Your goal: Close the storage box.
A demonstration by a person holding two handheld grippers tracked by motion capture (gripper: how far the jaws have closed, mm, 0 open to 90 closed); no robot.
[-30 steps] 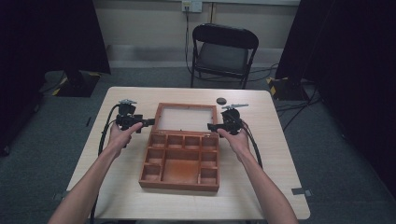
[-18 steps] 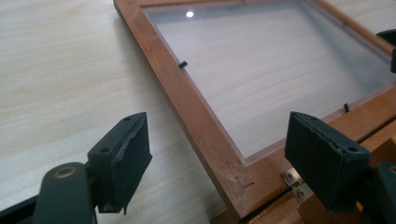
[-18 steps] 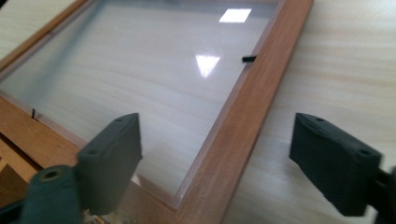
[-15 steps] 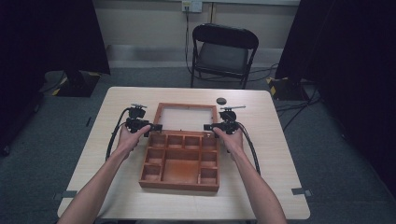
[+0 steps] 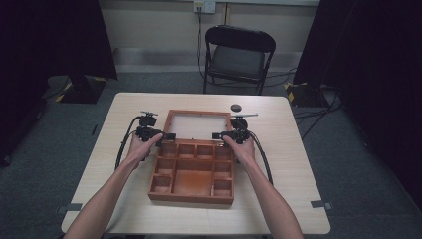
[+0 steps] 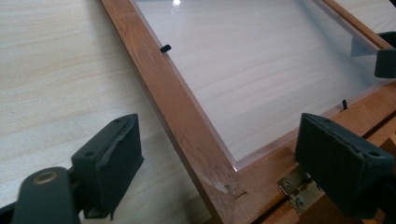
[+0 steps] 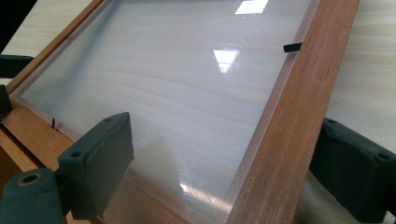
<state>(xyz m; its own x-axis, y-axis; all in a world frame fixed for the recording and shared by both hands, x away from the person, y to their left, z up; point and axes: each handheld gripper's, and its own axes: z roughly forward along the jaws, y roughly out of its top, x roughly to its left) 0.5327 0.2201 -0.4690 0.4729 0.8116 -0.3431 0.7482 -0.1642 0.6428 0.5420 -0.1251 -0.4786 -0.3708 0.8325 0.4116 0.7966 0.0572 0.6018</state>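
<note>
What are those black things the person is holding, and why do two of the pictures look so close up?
Those are grippers, like big tweezers with two black jaws. A person holds one in each hand: the left gripper and the right gripper. One picture comes from a camera up high, looking down at the table. The other two come from little cameras riding on the grippers, so they look very close.

On the table lies an open wooden box with small compartments. Its lid lies flat behind it, a wooden frame with a clear window, joined by a brass hinge. Each gripper is open, with its jaws either side of the lid's frame. Nothing is held yet. A small dark round thing lies farther back.
</note>
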